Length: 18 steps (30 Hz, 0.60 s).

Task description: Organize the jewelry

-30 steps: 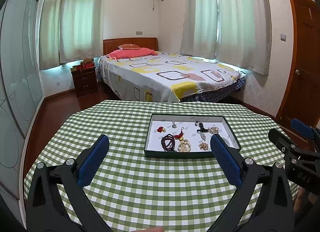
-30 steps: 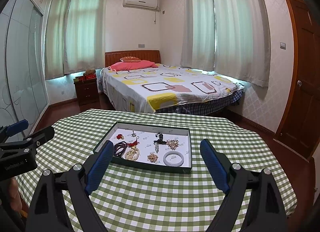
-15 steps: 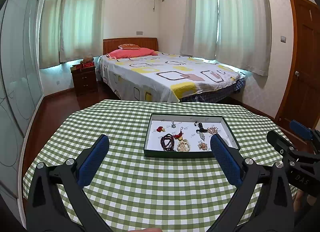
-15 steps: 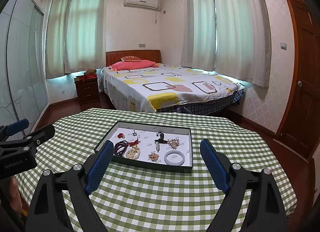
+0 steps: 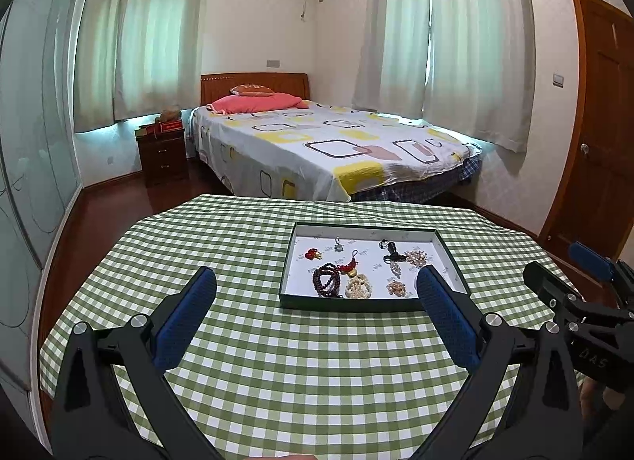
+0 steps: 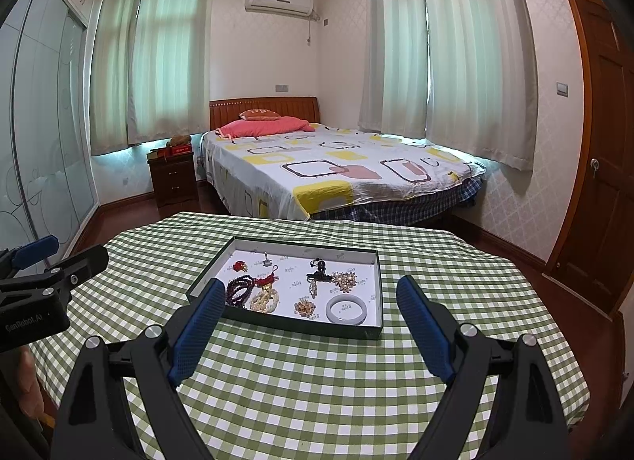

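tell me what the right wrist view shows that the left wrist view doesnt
Only the right wrist view shows the pale bangle whole, in the tray's near right corner; in the left wrist view a finger of the left gripper covers that corner. Only the left wrist view shows the right gripper from the side, at its right edge. Both show the open tray on the checked tablecloth, the dark bead string inside it, and the bed behind.

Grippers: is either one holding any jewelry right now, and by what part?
Nothing is held. The left gripper and right gripper are both open above the tablecloth, short of the tray.
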Available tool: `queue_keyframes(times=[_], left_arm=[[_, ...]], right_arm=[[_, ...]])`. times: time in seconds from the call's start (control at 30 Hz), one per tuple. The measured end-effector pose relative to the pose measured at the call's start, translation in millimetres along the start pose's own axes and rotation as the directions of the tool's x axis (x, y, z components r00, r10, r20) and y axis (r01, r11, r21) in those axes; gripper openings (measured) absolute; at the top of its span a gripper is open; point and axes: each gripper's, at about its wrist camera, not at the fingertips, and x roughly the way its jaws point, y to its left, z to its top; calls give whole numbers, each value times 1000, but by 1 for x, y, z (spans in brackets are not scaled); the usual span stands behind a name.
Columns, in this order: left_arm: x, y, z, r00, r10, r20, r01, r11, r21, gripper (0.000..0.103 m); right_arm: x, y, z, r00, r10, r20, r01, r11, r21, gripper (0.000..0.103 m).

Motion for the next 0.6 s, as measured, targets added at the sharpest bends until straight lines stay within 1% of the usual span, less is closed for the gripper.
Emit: queue_keyframes(times=[0.23,0.37,0.5,0.6], left_arm=[[-1,-1,-2,1000,5,18,-5,1000,6,99],[2,-1,-3,999,30,30,-30,999,20,99],[13,4,-5,1000,17,-6,-17,1000,4,99],[25,9,-10,999,21,-37,-21,1000,1,99]], right_arm=[[-1,0,-7,1000,4,-8,-4,1000,1,85],[2,0,-6,1000,6,-12,-6,1000,2,85],[5,-4,-8,1000,6,-18,-6,1000,8,85],[11,-7,-9,1000,6,-27,-5,1000,16,85]])
